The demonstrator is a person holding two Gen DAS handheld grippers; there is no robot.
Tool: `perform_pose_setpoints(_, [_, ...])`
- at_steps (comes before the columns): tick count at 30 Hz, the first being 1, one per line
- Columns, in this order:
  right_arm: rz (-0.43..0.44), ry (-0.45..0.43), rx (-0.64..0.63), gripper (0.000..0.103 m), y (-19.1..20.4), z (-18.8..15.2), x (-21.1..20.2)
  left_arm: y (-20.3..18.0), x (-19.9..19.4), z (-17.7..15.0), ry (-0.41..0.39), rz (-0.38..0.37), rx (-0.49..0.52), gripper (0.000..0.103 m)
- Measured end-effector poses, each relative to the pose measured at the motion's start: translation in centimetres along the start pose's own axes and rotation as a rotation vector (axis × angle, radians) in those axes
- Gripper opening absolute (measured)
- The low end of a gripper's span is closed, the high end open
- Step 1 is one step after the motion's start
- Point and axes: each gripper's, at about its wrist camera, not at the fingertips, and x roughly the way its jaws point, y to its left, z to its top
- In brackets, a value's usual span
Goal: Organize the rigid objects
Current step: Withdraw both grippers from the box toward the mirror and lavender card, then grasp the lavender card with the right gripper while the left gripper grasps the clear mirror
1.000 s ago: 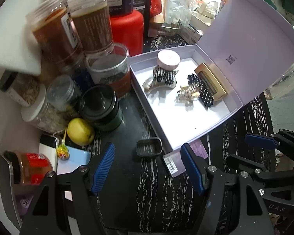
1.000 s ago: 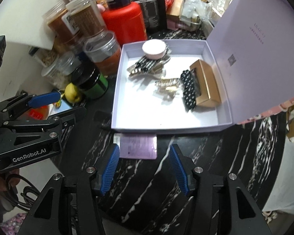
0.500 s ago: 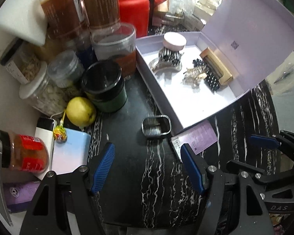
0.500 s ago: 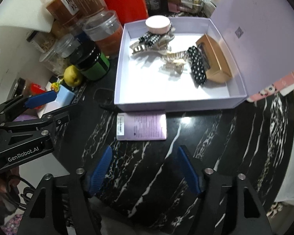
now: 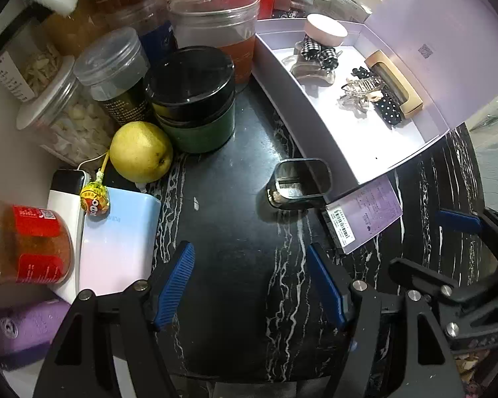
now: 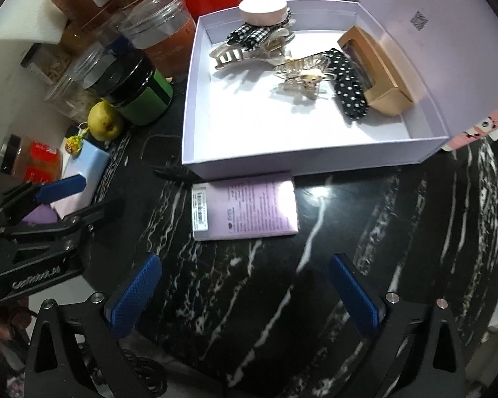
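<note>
I see a flat lilac packet (image 6: pixel 244 210) lying on the black marble table (image 6: pixel 365 232), just in front of the open lilac box (image 6: pixel 298 162), its long axis parallel to the box's front wall, barcode end leftward. My right gripper (image 6: pixel 245 295) has just spread wide, empty; my left gripper (image 5: pixel 249 282) is parted, empty.

Home: cluttered marble table (image 6: pixel 348 232), food jars (image 5: pixel 212 16), pear (image 5: pixel 141 151), hair clips (image 6: pixel 302 76).
</note>
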Motion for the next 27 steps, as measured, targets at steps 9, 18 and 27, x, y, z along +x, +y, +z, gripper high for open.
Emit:
perform_pose_setpoints(9, [-0.026, -0.031, -0.024, 0.103, 1.3, 1.6, 2.7, 2.0, -0.2, 0.9, -0.017, -0.045, -0.001, 0.069])
perform_pose_setpoints(18, [-0.083, -0.031, -0.09, 0.103, 2.4, 2.1, 4.9, 0.8, -0.5, 1.8, -0.03, -0.096, 0.037, 0.069])
perform_pose_setpoints(27, [-0.144, -0.026, -0.144, 0.103, 1.8, 2.0, 6.1, -1.4, -0.1, 2.0, -0.021, -0.107, 0.014, 0.069])
